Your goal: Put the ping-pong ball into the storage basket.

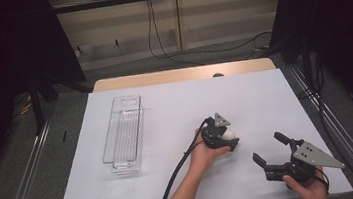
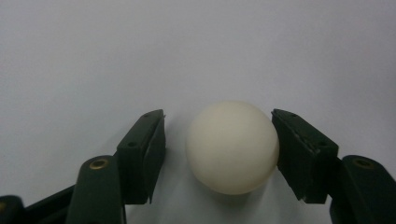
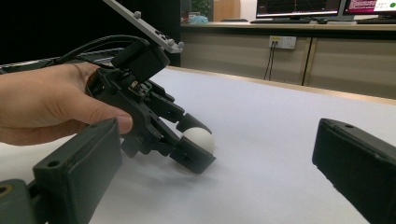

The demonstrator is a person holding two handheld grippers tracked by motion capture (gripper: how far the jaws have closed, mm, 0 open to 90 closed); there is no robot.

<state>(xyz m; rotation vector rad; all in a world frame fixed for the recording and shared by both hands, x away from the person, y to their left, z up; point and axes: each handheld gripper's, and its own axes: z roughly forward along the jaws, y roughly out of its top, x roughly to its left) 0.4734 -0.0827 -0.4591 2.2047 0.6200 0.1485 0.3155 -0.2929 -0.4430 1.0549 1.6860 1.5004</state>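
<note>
Right claw [image 1: 268, 149] is held wide open, empty; white ball [image 2: 232, 147] is bracketed by left claw [image 2: 218, 154], one side touching.

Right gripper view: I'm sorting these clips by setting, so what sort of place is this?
Probably a lab or office test room: computer monitors on a long counter, a wall socket, and a white-covered table.

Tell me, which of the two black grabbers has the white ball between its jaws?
The left gripper, nearer the clear plastic tray, has the small white ball between its jaws. The right gripper, by the table's near edge, stands open with nothing between its jaws.
</note>
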